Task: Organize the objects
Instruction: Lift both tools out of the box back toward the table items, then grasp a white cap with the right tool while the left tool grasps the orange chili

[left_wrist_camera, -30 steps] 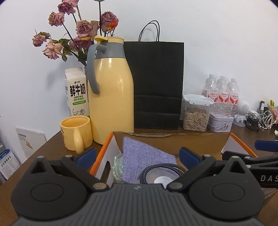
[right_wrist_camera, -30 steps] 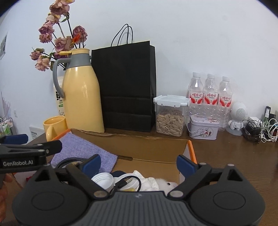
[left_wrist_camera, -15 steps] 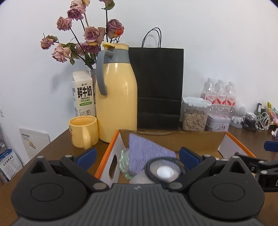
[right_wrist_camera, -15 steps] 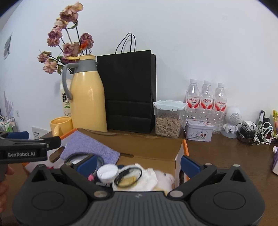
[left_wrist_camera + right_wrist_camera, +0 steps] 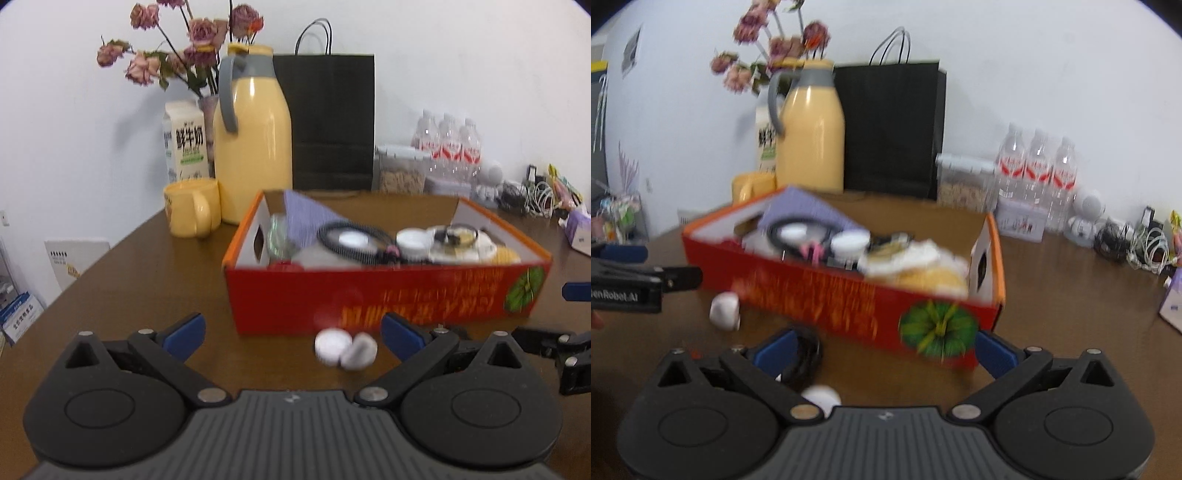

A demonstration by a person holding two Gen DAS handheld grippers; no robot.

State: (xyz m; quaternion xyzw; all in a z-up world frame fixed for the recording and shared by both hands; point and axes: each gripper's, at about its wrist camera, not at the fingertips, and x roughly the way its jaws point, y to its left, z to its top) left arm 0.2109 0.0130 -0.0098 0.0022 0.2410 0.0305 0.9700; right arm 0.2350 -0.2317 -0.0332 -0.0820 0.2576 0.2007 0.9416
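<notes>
Hovering low over the bench (image 5: 122, 280), both tongs spread wide, nothing between the fingers. Left tongs (image 5: 291, 332) aimed at the long red side of the box (image 5: 388, 291); right tongs (image 5: 882, 350) aimed at the same side nearer its right end, by the green print. Each tong visible at the edge of the other's view.

Just ahead of the left tongs, on the bench: small white object (image 5: 345, 348), looks like two round pieces touching, close to the foot of the box but apart from it; blurred. Near the right tongs' left finger: black cable (image 5: 803, 356), and a white round object (image 5: 822, 397) partly hidden by the tong body.

Box open-topped, near the middle of the bench, filled: purple cloth (image 5: 308, 216) leaning at the back left, black ring (image 5: 349, 238), white cap (image 5: 413, 238), pale and yellow soft items toward the right end.

Along the back edge, left to right: mug (image 5: 192, 214), milk carton (image 5: 184, 142), flowers (image 5: 184, 48), yellow jug (image 5: 253, 138), black bag (image 5: 330, 122), seed jar (image 5: 400, 173), three bottles (image 5: 448, 144), tangle of cables (image 5: 532, 192) at the back right corner.
</notes>
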